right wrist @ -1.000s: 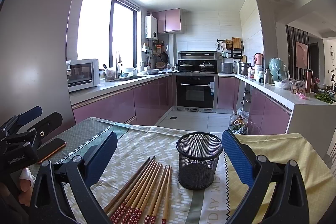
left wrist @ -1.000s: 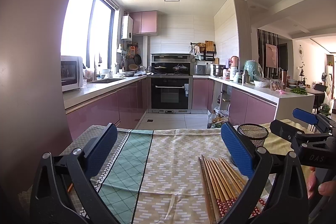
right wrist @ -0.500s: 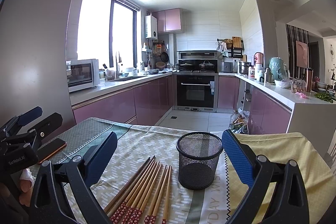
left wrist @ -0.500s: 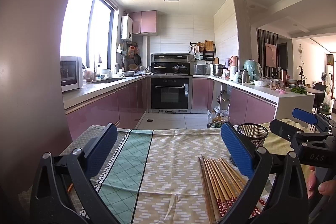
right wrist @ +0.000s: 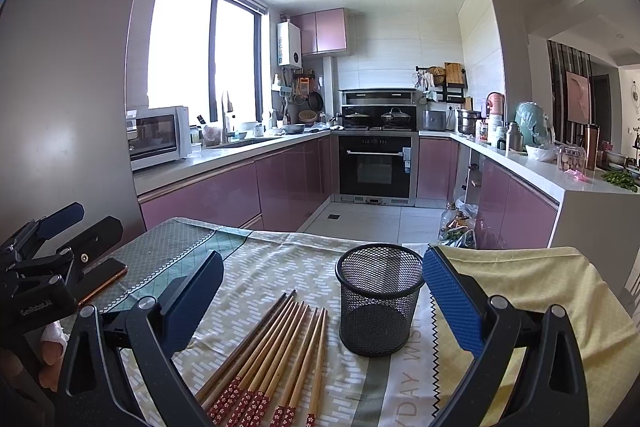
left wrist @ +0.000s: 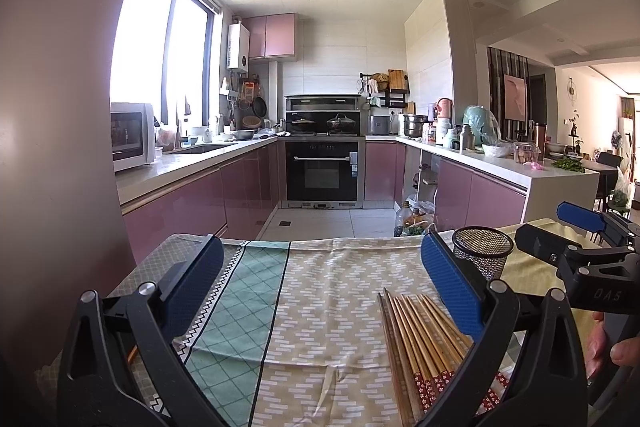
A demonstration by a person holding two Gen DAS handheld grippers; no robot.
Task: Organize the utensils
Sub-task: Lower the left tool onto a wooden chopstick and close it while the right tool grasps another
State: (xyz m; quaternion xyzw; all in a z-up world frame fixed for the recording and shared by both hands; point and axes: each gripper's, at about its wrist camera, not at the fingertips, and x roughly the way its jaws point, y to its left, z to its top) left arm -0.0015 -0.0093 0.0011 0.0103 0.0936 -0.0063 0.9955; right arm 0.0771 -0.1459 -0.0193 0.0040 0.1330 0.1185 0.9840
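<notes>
Several wooden chopsticks (right wrist: 276, 347) with red patterned ends lie side by side on the cloth-covered table (right wrist: 280, 267). A black mesh cup (right wrist: 378, 301) stands upright just right of them. My right gripper (right wrist: 320, 291) hovers open above both, holding nothing. In the left wrist view the chopsticks (left wrist: 420, 331) lie at the lower right and the mesh cup (left wrist: 482, 253) stands behind them. My left gripper (left wrist: 320, 283) is open over bare cloth to the left of the chopsticks, with its right finger (left wrist: 450, 283) above them.
A dark phone (right wrist: 102, 279) lies on the table's left side under the left gripper's body. A yellow cloth (right wrist: 532, 291) covers the right end. Beyond the far edge are the kitchen floor, purple cabinets (right wrist: 224, 195) and an oven (right wrist: 374, 167). A person's fingers (left wrist: 624, 347) hold the right gripper.
</notes>
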